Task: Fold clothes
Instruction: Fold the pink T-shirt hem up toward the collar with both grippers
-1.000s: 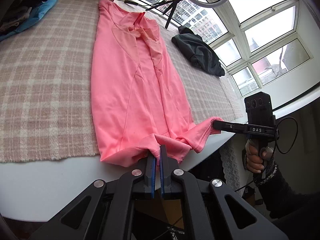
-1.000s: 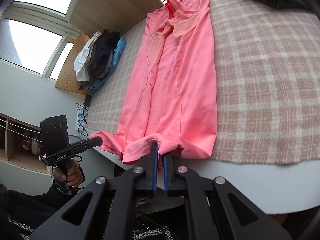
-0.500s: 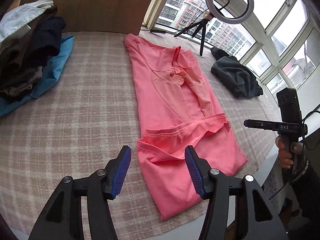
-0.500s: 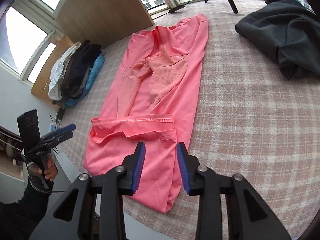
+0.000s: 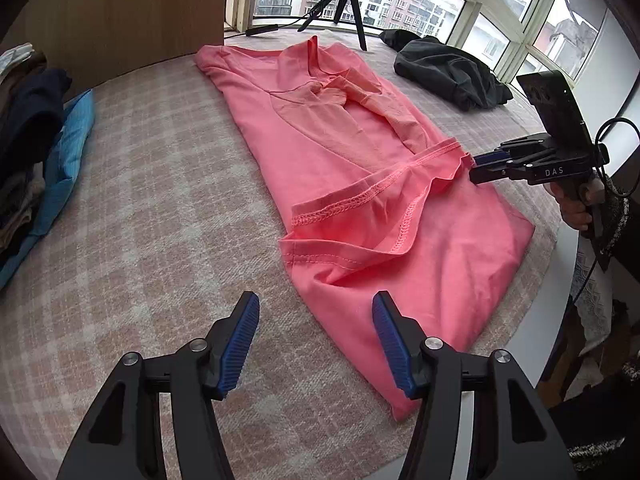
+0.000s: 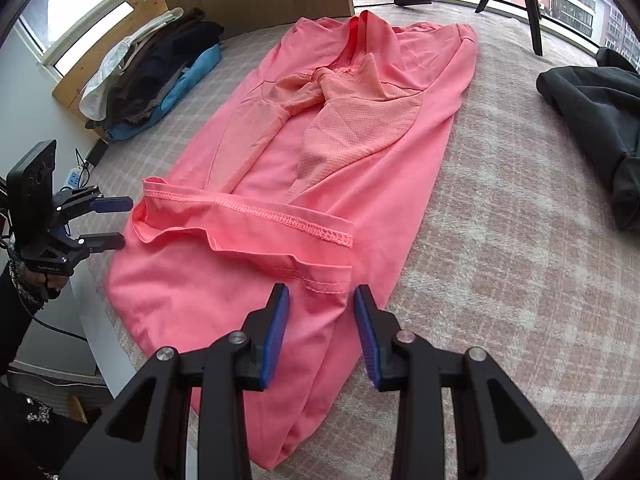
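While both grippers hung over the near edge of the plaid bedspread (image 5: pixel 152 184), neither one held any cloth. Seen from its own camera, the left gripper (image 5: pixel 316 340) was spreading its blue-padded jaws, with only the near left corner of the folded pink shirt (image 5: pixel 360 184) showing in the gap between them and no pad pressing on it. Seen likewise, the right gripper (image 6: pixel 320 332) stood with its jaws parted over the shirt's near right part, the pads clear of the fabric. That pink shirt lay lengthwise down the middle of the bedspread, its stitched hem (image 6: pixel 280 216) doubled back over the body so that it crossed the garment about halfway up, rumpled and slightly lifted at one end. Beyond the hem the mesh panels (image 6: pixel 352 124) and the folded-in sleeves lay toward the collar at the far edge. At the far left corner a stack of folded clothes (image 6: pixel 160 68) rested on something blue, against a wooden panel (image 5: pixel 120 12). Toward the far right corner a dark garment (image 5: pixel 448 68) lay crumpled, well apart from the shirt. Behind it all a tripod (image 5: pixel 344 0) stood by the windows.
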A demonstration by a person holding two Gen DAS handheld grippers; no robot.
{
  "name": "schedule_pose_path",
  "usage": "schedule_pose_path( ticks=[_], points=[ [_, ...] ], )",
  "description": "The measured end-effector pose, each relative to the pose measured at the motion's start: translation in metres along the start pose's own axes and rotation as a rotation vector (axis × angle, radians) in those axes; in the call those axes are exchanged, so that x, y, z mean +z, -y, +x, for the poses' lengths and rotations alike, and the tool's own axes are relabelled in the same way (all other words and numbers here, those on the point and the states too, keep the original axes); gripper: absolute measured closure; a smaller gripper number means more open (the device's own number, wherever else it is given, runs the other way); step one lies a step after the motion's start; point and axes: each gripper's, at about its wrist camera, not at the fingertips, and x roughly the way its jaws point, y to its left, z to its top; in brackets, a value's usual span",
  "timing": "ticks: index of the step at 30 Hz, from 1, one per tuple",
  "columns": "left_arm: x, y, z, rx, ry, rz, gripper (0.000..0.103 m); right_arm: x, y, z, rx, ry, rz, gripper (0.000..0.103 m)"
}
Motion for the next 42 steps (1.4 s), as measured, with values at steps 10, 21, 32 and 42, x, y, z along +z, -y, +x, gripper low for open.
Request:
schedule_pose_path(
  ticks=[10, 21, 32, 42],
  points=[
    [0.024, 0.003, 0.017, 0.056, 0.021, 0.051, 0.079, 0.009, -0.008, 0.006, 0.02, 0.029, -0.064, 0.067],
    [0.026, 0.011, 0.007, 0.064, 0.075, 0.088, 0.1, 0.009, -0.015, -0.002, 0.013, 0.087, -0.086, 0.098],
    [0.059, 0.004, 0.0, 0.041, 0.119, 0.047, 0.099, 0.002, 0.01, -0.043, -0.016, 0.193, 0.049, 0.1],
    [0.05, -0.021, -0.004, 0.164, 0.105, -0.059, 0.082, 0.003, 0.015, -0.045, 0.004, 0.215, 0.084, 0.07]
  ],
)
